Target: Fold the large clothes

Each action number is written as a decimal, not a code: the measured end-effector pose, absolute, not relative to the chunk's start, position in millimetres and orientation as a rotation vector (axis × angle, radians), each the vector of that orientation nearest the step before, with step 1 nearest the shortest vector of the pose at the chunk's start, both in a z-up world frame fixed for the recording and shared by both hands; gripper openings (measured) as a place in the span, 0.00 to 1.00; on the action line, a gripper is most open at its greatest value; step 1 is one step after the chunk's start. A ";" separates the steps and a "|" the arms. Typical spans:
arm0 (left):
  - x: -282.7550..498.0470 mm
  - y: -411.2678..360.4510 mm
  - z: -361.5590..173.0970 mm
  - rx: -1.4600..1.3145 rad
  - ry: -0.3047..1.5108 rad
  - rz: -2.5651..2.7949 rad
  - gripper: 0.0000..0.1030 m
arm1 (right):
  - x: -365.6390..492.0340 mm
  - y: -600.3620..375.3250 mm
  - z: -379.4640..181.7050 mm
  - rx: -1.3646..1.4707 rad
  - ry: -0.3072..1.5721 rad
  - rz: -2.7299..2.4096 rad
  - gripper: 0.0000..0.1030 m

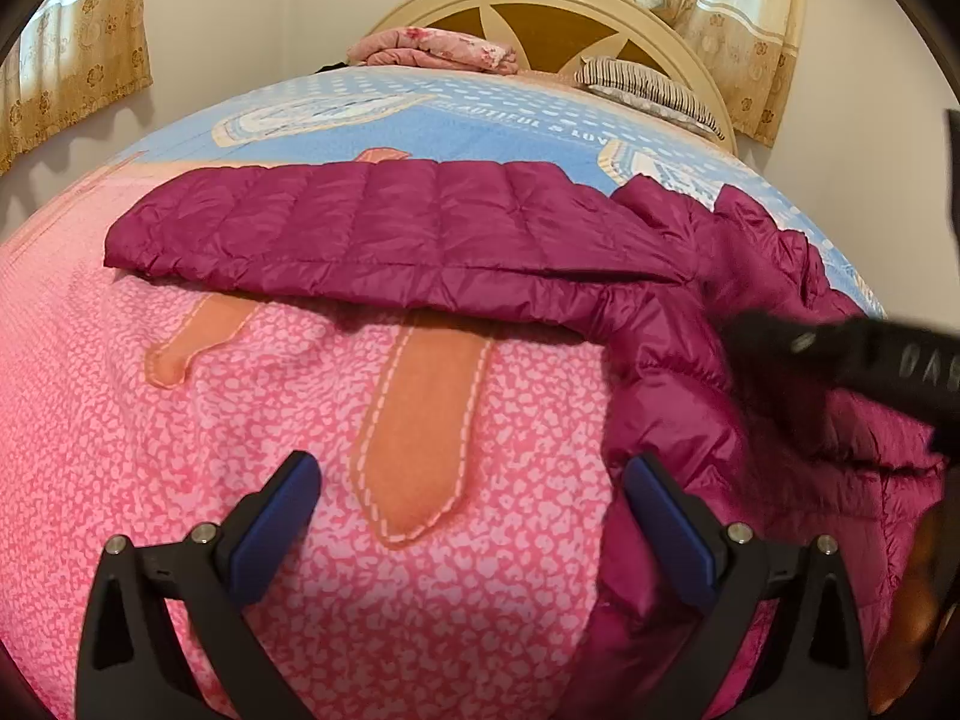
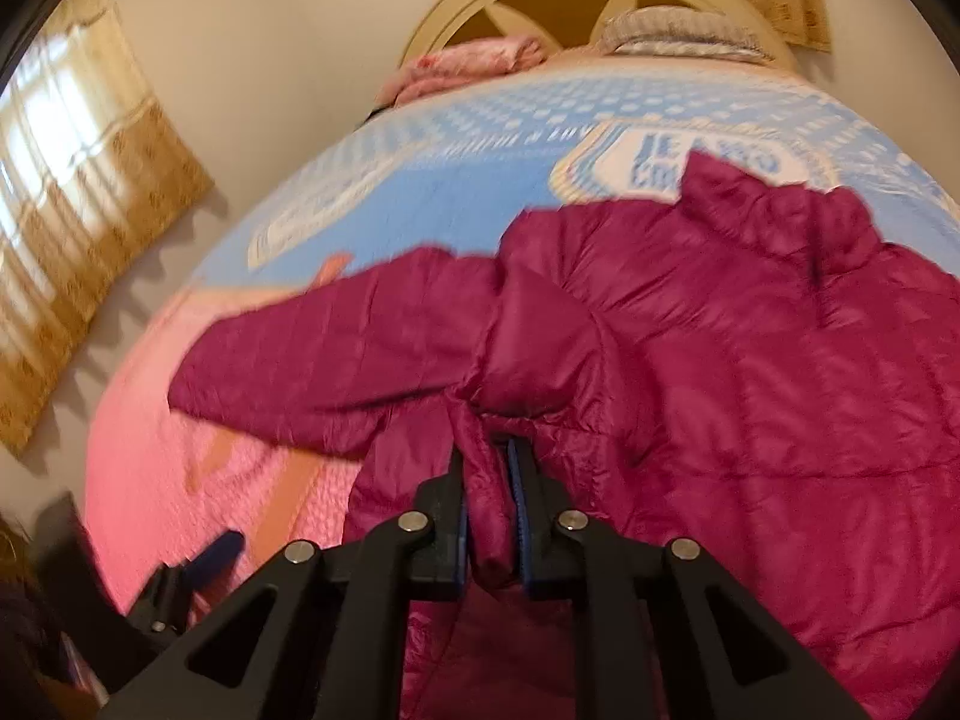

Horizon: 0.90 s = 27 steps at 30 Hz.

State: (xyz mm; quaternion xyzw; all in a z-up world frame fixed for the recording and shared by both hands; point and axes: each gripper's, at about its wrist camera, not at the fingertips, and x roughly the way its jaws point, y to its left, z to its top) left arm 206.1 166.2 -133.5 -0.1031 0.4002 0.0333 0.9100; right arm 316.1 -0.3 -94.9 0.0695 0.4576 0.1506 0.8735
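Magenta quilted puffer jacket point(image 1: 420, 228) lies on the bed, across the line where the bedspread point(image 1: 180, 420) goes from pink to blue. One sleeve point(image 1: 336, 222) is stretched flat out to the left in the left wrist view; the body bunches up at the right side, collar toward the headboard point(image 1: 558, 6).

Left gripper point(image 1: 471, 516): jaws wide apart, nothing between them. It hangs over bare pink bedspread, with an orange appliqué strip point(image 1: 414, 438) under the gap. The inner face of its right-side finger sits just beside the jacket's lower edge; contact can't be told.

Right gripper point(image 2: 489, 516): jaws narrow, with a fold of jacket fabric between the blue pads point(image 2: 516, 498). The fold fills the gap and looks pinched, near where the sleeve meets the body. The right wrist view is motion-blurred, so fine contact is unclear. In the left wrist view the right gripper shows as a dark blurred bar at the right edge, over the bunched jacket.

Far end of the bed: folded pink floral blanket point(image 1: 438, 51) and a striped pillow point(image 1: 648, 87) against the headboard. Patterned curtains point(image 1: 72, 60) on both sides.
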 end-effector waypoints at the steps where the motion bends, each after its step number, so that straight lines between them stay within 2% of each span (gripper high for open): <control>1: 205.7 166.4 -133.4 -0.215 0.825 0.068 1.00 | 316.7 4.6 -99.2 0.161 0.977 0.367 0.49; 2: 205.6 166.8 -133.3 -0.217 0.825 0.066 1.00 | 313.2 6.9 -98.4 0.188 0.967 0.416 0.65; 3: 205.5 166.9 -133.1 -0.218 0.824 0.066 1.00 | 310.0 8.0 -95.9 0.202 0.954 0.440 0.69; 5: 206.0 166.2 -133.1 -0.217 0.825 0.067 1.00 | 304.3 4.3 -83.1 0.253 0.916 0.492 0.69; 8: 206.0 166.1 -133.7 -0.214 0.827 0.068 1.00 | 286.3 -33.8 -43.8 0.384 0.761 0.507 0.69; 12: 205.8 165.6 -133.8 -0.202 0.835 0.074 1.00 | 260.3 -104.7 -9.8 0.271 0.667 0.241 0.69; 13: 206.2 165.0 -133.7 -0.198 0.837 0.077 1.00 | 255.2 -120.8 -9.3 0.243 0.664 0.184 0.63; 16: 207.3 162.0 -131.0 -0.180 0.840 0.085 1.00 | 241.9 -188.6 -14.3 0.225 0.697 -0.036 0.28; 17: 207.2 161.5 -128.6 -0.168 0.838 0.094 1.00 | 235.9 -214.2 -17.3 0.254 0.704 -0.111 0.21; 22: 208.6 133.6 -76.6 -0.096 0.747 0.067 1.00 | 228.0 -283.9 -27.1 0.348 0.724 -0.235 0.21; 27: 249.0 82.7 -55.7 -0.001 0.749 0.047 1.00 | 241.6 -280.4 -48.0 0.340 0.748 -0.195 0.21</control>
